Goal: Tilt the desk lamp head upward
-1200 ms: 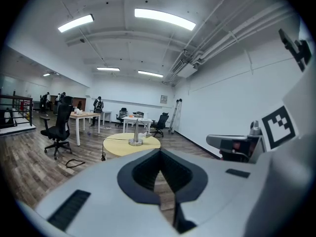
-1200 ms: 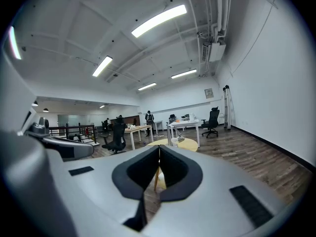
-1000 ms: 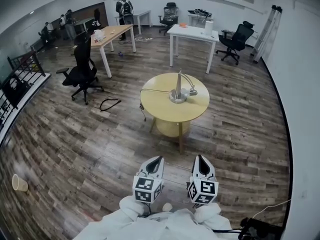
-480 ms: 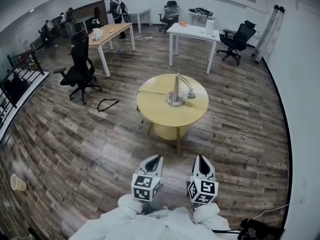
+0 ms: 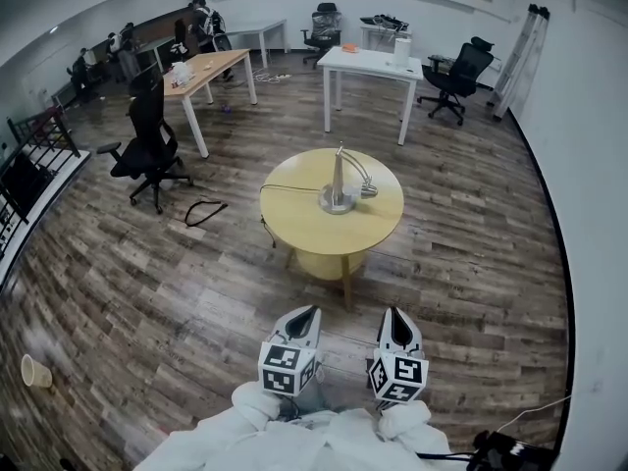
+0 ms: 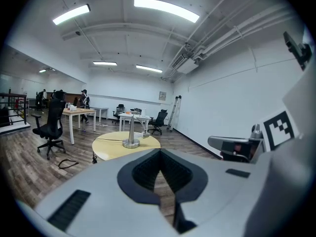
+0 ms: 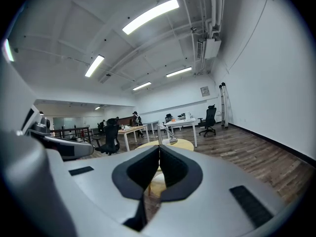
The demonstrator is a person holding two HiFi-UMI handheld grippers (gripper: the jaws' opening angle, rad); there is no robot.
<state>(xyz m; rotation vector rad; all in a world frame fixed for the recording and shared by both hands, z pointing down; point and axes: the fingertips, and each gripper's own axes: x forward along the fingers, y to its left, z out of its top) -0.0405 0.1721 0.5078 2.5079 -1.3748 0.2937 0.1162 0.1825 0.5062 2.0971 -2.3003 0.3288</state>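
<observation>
The round table (image 5: 299,232) is pale yellow, the desk lamp (image 5: 338,177) silver, the plank floor (image 5: 147,283) streaked grey-brown, the far desk (image 5: 355,62) white.

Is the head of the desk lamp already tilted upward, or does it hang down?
It hangs down: the lamp head sits low at the end of the curved arm, close over the round table.
</observation>
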